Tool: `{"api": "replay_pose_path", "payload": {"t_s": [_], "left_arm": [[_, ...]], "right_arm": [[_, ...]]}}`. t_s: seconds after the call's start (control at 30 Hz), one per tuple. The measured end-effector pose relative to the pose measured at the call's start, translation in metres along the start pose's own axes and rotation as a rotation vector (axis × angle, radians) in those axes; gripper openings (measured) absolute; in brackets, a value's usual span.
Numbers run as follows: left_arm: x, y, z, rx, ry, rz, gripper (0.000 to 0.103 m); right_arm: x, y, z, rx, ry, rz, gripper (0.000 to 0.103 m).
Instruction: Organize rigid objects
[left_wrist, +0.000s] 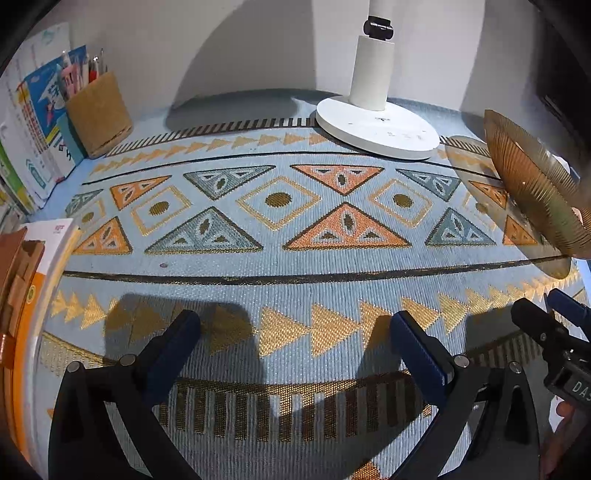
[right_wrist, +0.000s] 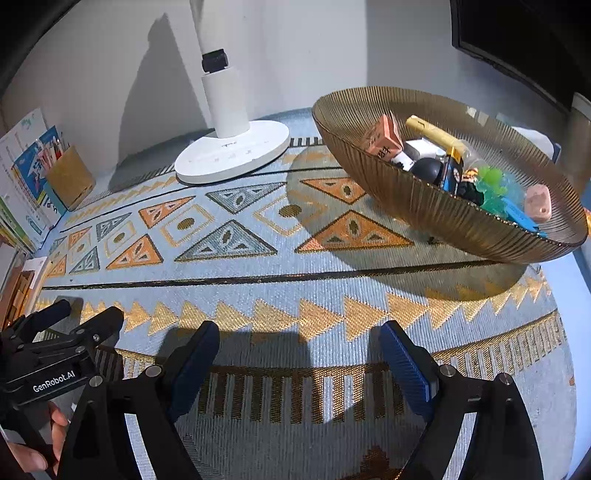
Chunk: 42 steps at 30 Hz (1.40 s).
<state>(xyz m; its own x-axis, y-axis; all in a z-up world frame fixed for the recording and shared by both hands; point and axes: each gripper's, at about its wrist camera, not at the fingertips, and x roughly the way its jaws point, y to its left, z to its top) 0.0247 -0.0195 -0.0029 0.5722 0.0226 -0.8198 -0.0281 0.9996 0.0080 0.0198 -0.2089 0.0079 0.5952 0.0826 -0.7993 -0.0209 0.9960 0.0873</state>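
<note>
While both the left tongs (left_wrist: 295, 343) and right tongs (right_wrist: 299, 350) hover spread and empty, the filled bowl (right_wrist: 424, 206) ahead-right suggests sorting is nearly finished, pending any stray item.

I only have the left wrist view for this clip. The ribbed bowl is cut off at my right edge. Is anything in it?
Observer: Yes. The right wrist view shows the amber bowl holding a pile of small items, including an orange block and a yellow tube.
Reviewer: Anything near the rim?
Observer: A pink eraser-like piece sits near the bowl's right rim.
Reviewer: Is the right gripper carrying something?
Observer: No, the right gripper is open and empty above the patterned cloth.
</note>
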Motion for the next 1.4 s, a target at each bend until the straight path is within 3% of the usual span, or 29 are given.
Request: {"api": "replay_pose_path", "payload": {"t_s": [0.2,0.3,0.4,0.73,0.9,1.4], "left_arm": [[-0.001,0.000,-0.001,0.018,-0.013,-0.006,0.103],[-0.003,0.000,-0.003,0.027,-0.015,-0.014,0.103],[-0.003,0.001,-0.003,0.026,-0.016,-0.014,0.103],[-0.003,0.000,-0.002,0.019,-0.016,-0.013,0.103],[-0.002,0.000,-0.001,0.015,-0.017,-0.015,0.103],[-0.001,0.000,0.001,0.017,-0.017,-0.014,0.103]], "right_arm": [[0.004,0.001,0.001,-0.022,0.026,-0.007,0.094],[0.010,0.010,0.003,-0.088,0.066,-0.059,0.095],[0.013,0.010,0.005,-0.089,0.081,-0.044,0.103],[0.018,0.011,0.011,-0.088,0.092,-0.068,0.103],[0.020,0.013,0.008,-0.082,0.022,-0.065,0.103],[0.018,0.014,0.007,-0.082,0.021,-0.070,0.103]]}}
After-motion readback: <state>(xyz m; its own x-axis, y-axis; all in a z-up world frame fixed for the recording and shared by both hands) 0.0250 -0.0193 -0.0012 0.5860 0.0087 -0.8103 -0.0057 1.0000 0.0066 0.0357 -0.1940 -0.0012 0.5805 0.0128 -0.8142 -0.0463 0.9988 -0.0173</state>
